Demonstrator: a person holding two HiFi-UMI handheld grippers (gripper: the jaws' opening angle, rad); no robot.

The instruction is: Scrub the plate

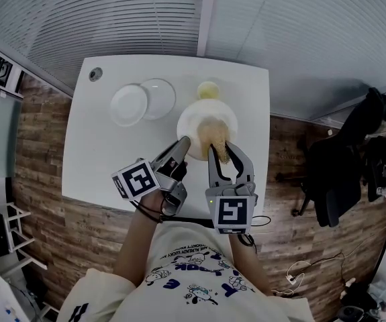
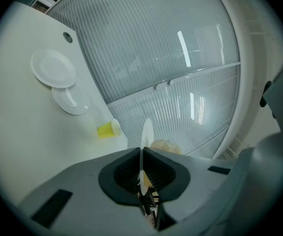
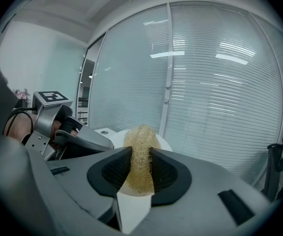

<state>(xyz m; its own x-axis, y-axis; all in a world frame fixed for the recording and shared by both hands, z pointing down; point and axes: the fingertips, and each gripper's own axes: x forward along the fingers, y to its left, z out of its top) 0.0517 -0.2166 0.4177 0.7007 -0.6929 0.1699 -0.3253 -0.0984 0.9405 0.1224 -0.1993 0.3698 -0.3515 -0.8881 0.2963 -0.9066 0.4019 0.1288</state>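
Observation:
A white plate (image 1: pixel 191 123) is held above the white table (image 1: pixel 99 153), my left gripper (image 1: pixel 182 145) shut on its near left rim. In the left gripper view the plate (image 2: pixel 146 132) shows edge-on between the jaws of that gripper (image 2: pixel 142 168). My right gripper (image 1: pixel 221 154) is shut on a golden mesh scrubber (image 1: pixel 214 138), which lies against the plate's face. In the right gripper view the scrubber (image 3: pixel 140 156) fills the gap between the jaws, with the plate (image 3: pixel 117 134) behind it and the left gripper (image 3: pixel 82 139) at the left.
A yellow cup (image 1: pixel 208 90) lies on its side just beyond the plate. Another white plate (image 1: pixel 128 104) and a clear dish (image 1: pixel 158 98) sit at the table's far left, near a cable hole (image 1: pixel 95 74). A dark chair (image 1: pixel 354 159) stands to the right. Blinds run behind the table.

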